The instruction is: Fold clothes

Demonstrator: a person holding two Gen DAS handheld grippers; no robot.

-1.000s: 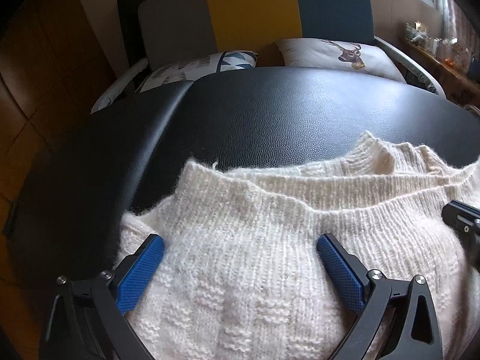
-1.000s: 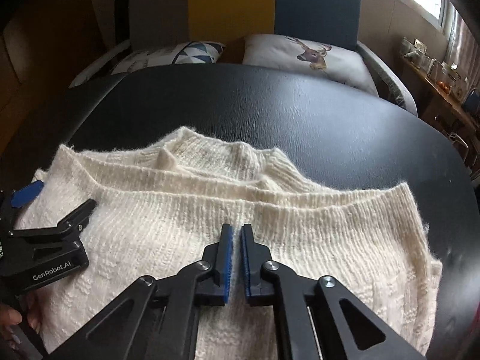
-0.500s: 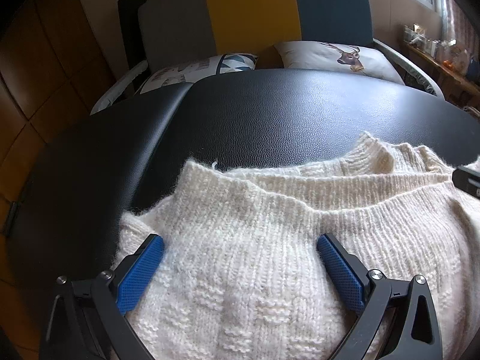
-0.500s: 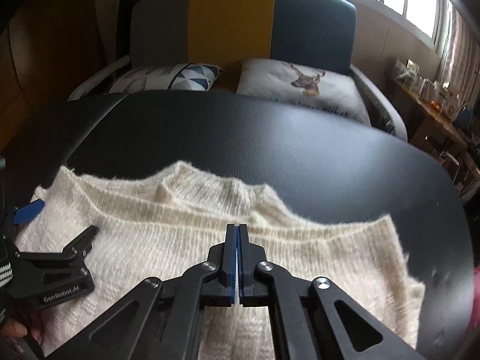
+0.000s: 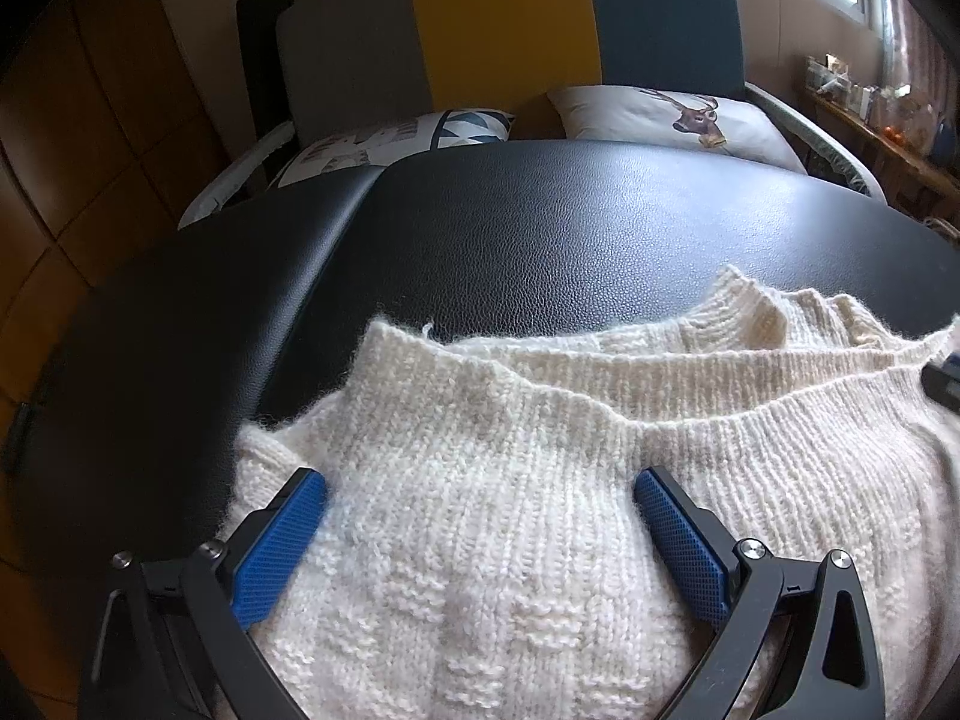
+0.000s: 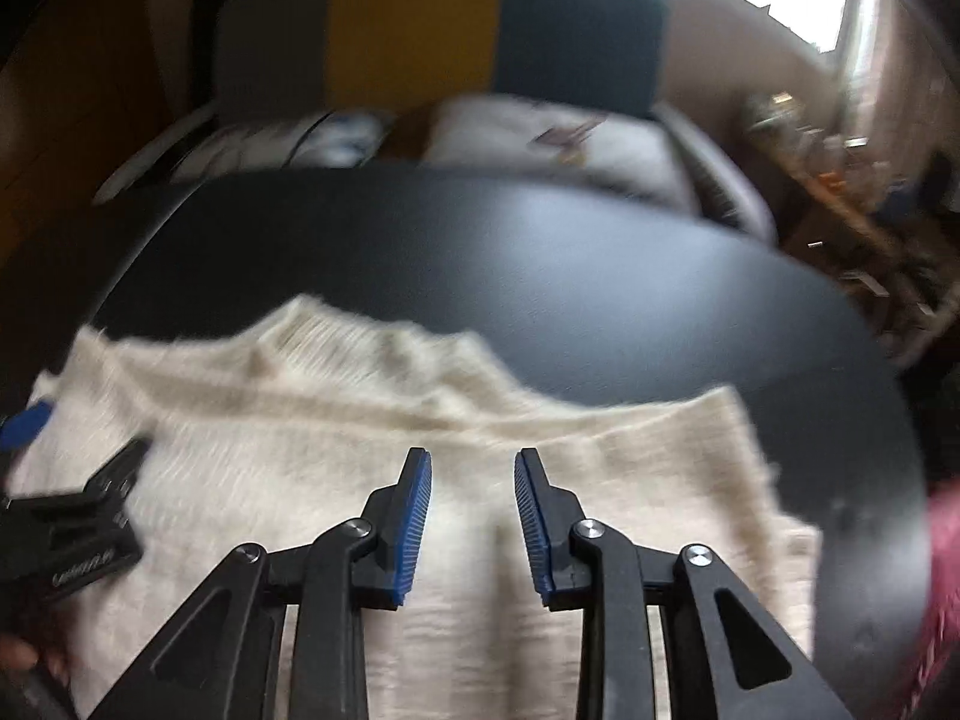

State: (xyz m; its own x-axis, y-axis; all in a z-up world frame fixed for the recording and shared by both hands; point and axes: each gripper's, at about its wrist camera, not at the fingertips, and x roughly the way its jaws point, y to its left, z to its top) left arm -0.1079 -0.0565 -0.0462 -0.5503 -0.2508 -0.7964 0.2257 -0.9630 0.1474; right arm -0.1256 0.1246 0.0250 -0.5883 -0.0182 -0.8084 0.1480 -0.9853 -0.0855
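Lying folded on the black counter (image 5: 540, 240), cream knit sweater (image 5: 480, 510) spreads beneath both grippers. Left gripper (image 5: 480, 492) jaws spread wide; right gripper (image 6: 473, 468) jaws opening, nothing pinched between.

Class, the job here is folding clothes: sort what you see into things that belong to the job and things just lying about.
Belongs to the job:
cream knitted sweater
left hand-held gripper
right hand-held gripper, jaws opening
black table

Just lying about:
deer cushion
patterned cushion
sofa
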